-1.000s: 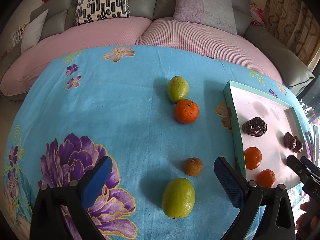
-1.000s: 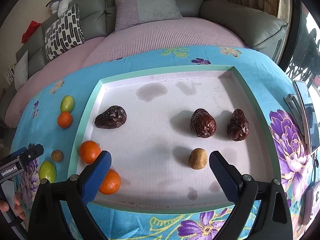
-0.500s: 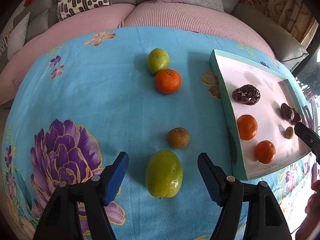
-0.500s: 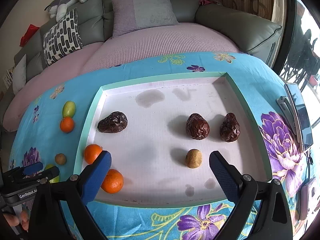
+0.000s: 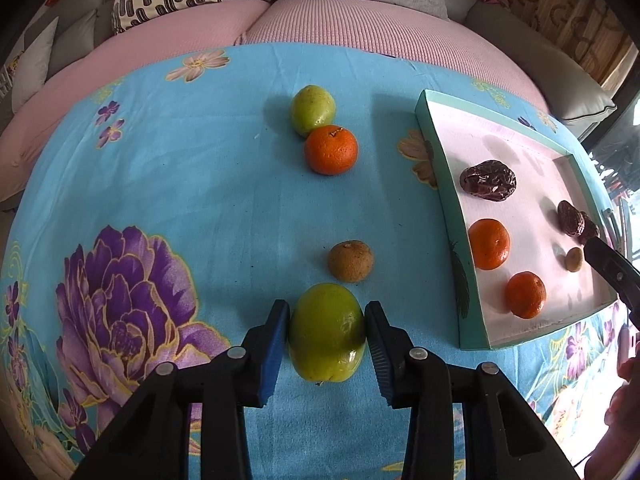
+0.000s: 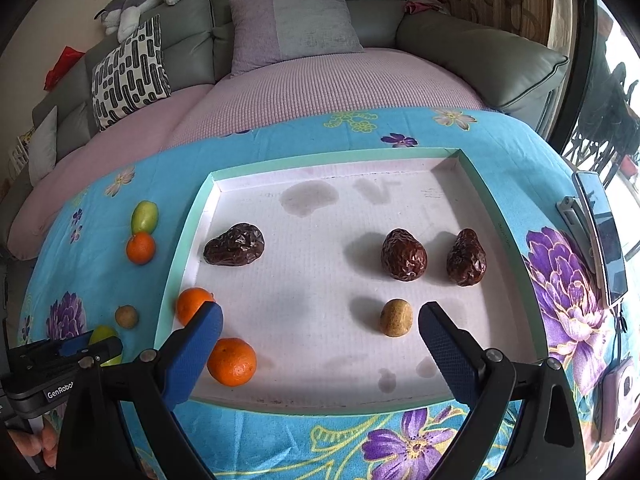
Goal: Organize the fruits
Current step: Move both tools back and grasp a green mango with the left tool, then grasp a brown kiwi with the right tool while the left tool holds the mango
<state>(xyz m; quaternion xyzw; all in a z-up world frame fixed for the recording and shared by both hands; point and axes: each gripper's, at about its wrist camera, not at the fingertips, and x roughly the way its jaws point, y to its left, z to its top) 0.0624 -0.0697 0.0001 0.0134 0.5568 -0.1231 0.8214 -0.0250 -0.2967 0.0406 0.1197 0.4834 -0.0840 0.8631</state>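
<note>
My left gripper (image 5: 326, 334) is shut on a green fruit (image 5: 327, 338) that rests on the blue flowered cloth. Just beyond it lies a small brown fruit (image 5: 351, 261). Farther off, an orange (image 5: 331, 149) touches a second green fruit (image 5: 312, 109). The mint-rimmed tray (image 6: 182, 256) holds two oranges (image 6: 231, 361), three dark wrinkled dates (image 6: 234, 245) and a small brown fruit (image 6: 396, 317). My right gripper (image 6: 320, 330) hangs open over the tray's near edge with nothing between its fingers; its left pad covers part of the tray's other orange (image 6: 191, 303).
A phone (image 6: 604, 236) on a stand sits at the table's right edge. A pink-covered sofa with cushions (image 6: 294, 24) curves behind the table. The left half of the cloth (image 5: 160, 184) carries only printed flowers. A hand (image 5: 624, 400) shows at the lower right of the left wrist view.
My left gripper moved forward and down onto the near green fruit, and its jaws went from wide open to shut on it. The right gripper drew back slightly and stays open.
</note>
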